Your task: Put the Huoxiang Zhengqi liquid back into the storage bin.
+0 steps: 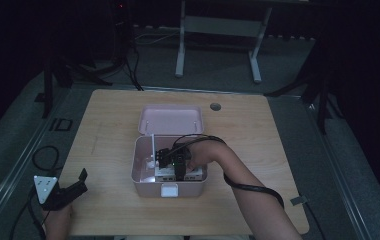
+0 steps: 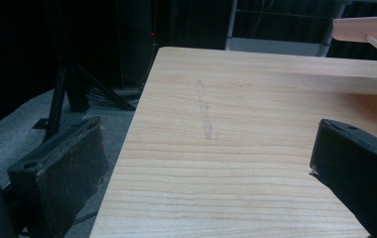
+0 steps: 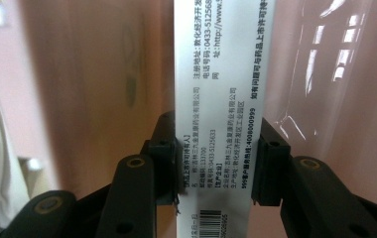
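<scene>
An open pink box (image 1: 137,172) stands mid-table, its lid (image 1: 170,120) lying flat behind it. My right gripper (image 1: 175,167) reaches down into the box. In the right gripper view it (image 3: 219,163) is shut on a white carton (image 3: 221,99) printed with black text and a barcode, and the pads press on the carton's two long sides. The box's pink inner wall (image 3: 102,74) is close behind the carton. More white packets (image 1: 165,173) lie in the box. My left gripper (image 1: 81,184) rests at the table's front left corner, open (image 2: 206,158) and with nothing between its jaws.
The wooden table (image 1: 258,130) has a round cable hole (image 1: 215,106) at the back. A thin white upright piece (image 1: 153,146) stands at the box's left side. Black cables (image 1: 45,157) lie on the floor at left. A desk frame (image 1: 218,30) stands beyond the table.
</scene>
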Tool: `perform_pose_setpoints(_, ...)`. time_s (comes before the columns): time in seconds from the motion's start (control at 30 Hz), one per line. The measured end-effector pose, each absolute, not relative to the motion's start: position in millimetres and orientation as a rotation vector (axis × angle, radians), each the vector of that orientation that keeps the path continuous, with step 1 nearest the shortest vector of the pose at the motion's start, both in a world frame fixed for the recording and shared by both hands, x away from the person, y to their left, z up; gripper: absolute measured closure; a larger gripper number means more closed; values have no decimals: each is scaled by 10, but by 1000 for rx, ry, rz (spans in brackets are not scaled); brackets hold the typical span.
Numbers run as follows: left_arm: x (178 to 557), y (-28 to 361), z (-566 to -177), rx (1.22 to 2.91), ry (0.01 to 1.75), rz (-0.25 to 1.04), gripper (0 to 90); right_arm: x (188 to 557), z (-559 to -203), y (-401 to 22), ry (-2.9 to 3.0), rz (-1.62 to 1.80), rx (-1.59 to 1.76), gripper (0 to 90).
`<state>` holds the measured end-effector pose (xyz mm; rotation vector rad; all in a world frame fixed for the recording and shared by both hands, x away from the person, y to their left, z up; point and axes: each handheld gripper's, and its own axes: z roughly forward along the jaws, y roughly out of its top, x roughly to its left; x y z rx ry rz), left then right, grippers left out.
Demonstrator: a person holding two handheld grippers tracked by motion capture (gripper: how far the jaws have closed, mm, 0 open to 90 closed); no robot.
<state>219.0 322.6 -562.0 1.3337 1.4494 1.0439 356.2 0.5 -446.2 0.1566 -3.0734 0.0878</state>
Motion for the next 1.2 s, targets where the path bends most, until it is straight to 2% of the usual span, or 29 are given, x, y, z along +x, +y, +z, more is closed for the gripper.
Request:
perform_pose_setpoints(0.17, 2189, 3227, -5620, 1335, 1448, 1044, 13, 3552, -4568, -4, -3080, 115, 166, 620)
perform_pose_setpoints(0.57, 2190, 3226, -5620, 1335, 1447, 1043, 13, 3543, -4562, -7, -3083, 104, 151, 590)
perform_pose_setpoints(0.6, 2190, 3225, -5620, 1335, 1447, 1043, 13, 3545, -4535, -13, -3086, 92, 146, 534)
perform_pose_setpoints(1.17, 2192, 3223, -5619, 1338, 1448, 1046, 13, 3607, -3977, -194, -3143, -66, 54, 443)
perform_pose_setpoints(1.2, 2192, 3224, -5619, 1338, 1449, 1046, 13, 3616, -3885, -242, -3148, -105, 39, 411)
